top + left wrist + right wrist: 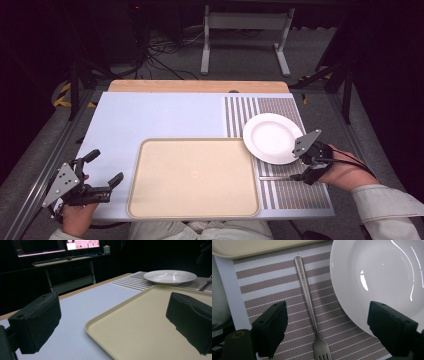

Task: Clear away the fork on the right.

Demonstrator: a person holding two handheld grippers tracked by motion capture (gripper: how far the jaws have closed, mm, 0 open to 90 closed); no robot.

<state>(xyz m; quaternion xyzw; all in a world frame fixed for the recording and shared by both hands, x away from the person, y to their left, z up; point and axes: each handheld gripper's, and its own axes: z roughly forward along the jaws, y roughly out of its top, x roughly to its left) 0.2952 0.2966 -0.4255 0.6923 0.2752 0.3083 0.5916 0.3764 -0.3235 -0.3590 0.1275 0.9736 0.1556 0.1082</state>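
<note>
A metal fork [308,300] lies flat on the striped placemat [267,280], its tines toward the camera in the right gripper view; in the high view the fork [275,177] lies just right of the tray. My right gripper [328,327] hovers open over the fork's neck, one jaw on each side, not touching it. Beside it sits a white plate [377,277], also seen as the white plate [272,138] from above. My right gripper [305,167] is at the plate's near right edge. My left gripper [102,172] stands open and empty, left of the beige tray [195,177].
The beige tray [140,322] is bare and fills the table's near middle. The placemat [287,192] covers the table's right strip. A wooden board edge [200,86] runs along the far side. Beyond the table stand a metal frame [245,35] and cables on the floor.
</note>
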